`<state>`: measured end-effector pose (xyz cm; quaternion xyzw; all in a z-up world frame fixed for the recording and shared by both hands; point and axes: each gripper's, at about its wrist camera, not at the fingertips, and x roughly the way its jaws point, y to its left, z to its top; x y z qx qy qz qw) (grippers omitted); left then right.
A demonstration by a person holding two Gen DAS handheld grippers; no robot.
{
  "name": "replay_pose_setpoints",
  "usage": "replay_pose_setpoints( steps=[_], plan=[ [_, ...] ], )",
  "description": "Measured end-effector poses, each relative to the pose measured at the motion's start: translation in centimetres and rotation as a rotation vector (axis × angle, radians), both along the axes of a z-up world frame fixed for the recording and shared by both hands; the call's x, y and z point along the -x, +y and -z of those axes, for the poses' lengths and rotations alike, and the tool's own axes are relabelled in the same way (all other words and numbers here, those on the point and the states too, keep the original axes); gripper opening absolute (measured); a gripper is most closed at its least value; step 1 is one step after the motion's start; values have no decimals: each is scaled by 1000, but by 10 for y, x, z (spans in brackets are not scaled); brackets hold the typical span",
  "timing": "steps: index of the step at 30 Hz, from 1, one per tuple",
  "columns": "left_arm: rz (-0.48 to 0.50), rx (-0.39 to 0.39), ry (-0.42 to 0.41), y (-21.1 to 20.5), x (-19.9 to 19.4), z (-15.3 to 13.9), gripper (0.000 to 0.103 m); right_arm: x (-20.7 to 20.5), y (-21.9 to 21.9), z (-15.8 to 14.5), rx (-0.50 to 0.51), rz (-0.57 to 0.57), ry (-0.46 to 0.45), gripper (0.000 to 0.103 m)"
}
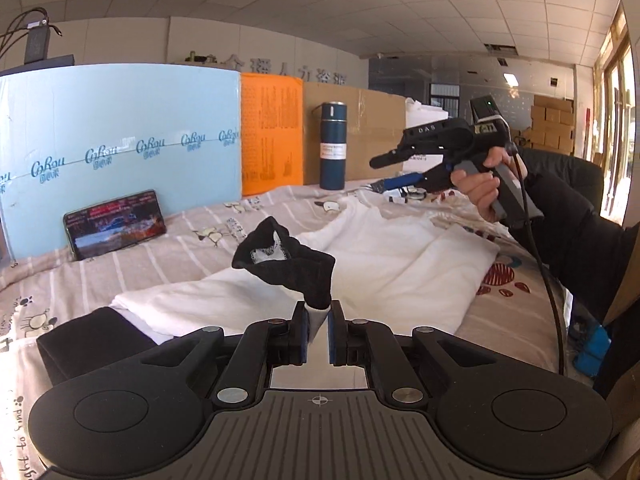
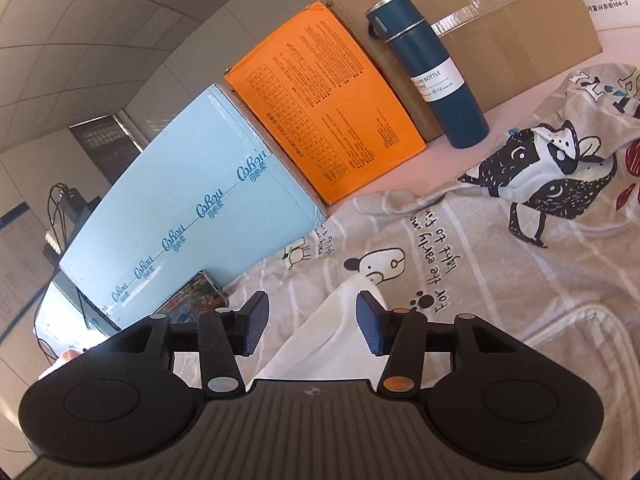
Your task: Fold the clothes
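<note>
Left gripper (image 1: 319, 322) clamped on black sock (image 1: 288, 260) | right gripper (image 2: 312, 322) spread apart — above white garment (image 2: 340, 320)

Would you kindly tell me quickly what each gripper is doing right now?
Left gripper: closed on the small black fabric sock.
Right gripper: open, holding nothing, above the white cloth.

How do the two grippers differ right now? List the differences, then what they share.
The left gripper is shut on a black sock; the right gripper is open and holds nothing. The left gripper lifts its sock above the white garment; the right gripper hangs in the air over a corner of the same garment, without touching it. Both are black two-finger tools with blue pads.
</note>
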<state>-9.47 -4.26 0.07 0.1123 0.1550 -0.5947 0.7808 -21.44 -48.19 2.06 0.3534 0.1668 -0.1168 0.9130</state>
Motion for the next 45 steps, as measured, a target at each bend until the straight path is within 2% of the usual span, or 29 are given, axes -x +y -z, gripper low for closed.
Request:
replay_pose_setpoints(
  steps=[7, 9, 11, 12, 14, 18, 22, 24, 28, 30, 31, 32, 34, 36, 38, 39, 40, 43, 45],
  plan=[
    [7, 26, 3, 9, 8, 4, 8, -61, 37, -7, 18, 34, 185, 46],
    [10, 37, 9, 12, 9, 4, 8, -84, 39, 0, 86, 119, 323, 38],
    [11, 47, 19, 13, 9, 5, 8, -95, 39, 9, 123, 161, 382, 32],
    [12, 53, 25, 14, 8, 5, 8, -96, 38, 12, 123, 171, 378, 28],
    [13, 68, 37, 17, 6, 4, 8, -91, 36, 15, 114, 180, 357, 7],
    [1, 112, 29, 24, 7, 0, 8, -64, 33, 6, 96, 270, 284, 3],
    [-32, 144, -32, 33, 8, -6, 8, -15, 40, 5, 19, 304, 156, 3],
    [-16, 115, -53, 35, 8, -8, 8, 2, 41, 13, -24, 320, 131, 3],
    [51, -18, -106, 30, 19, -4, 11, 12, 35, 30, -36, 330, 211, 11],
    [62, -65, -132, 29, 26, -2, 14, 19, 35, 28, -35, 344, 191, 28],
    [69, -55, -134, 31, 28, -4, 22, 18, 35, 26, -21, 343, 188, 42],
    [74, -30, -131, 33, 28, -8, 27, 11, 37, 24, 12, 328, 210, 42],
    [55, 34, -134, 34, 30, -18, 50, -3, 39, 21, 77, 297, 254, 43],
    [16, 101, -126, 29, 27, -29, 63, -17, 42, 18, 142, 265, 297, 49],
    [-35, 162, -101, 18, 23, -37, 70, -31, 44, 15, 208, 233, 340, 66],
    [-63, 179, -69, 8, 19, -38, 77, -38, 45, 14, 240, 217, 361, 67],
    [-65, 160, -40, -2, 17, -35, 80, -45, 47, 12, 273, 201, 383, 67],
    [-72, 102, 41, -33, 9, -24, 80, -67, 51, 8, 371, 152, 446, 65],
    [-63, 54, 60, -48, 6, -11, 80, -78, 45, 18, 398, 143, 527, 64]
  ],
)
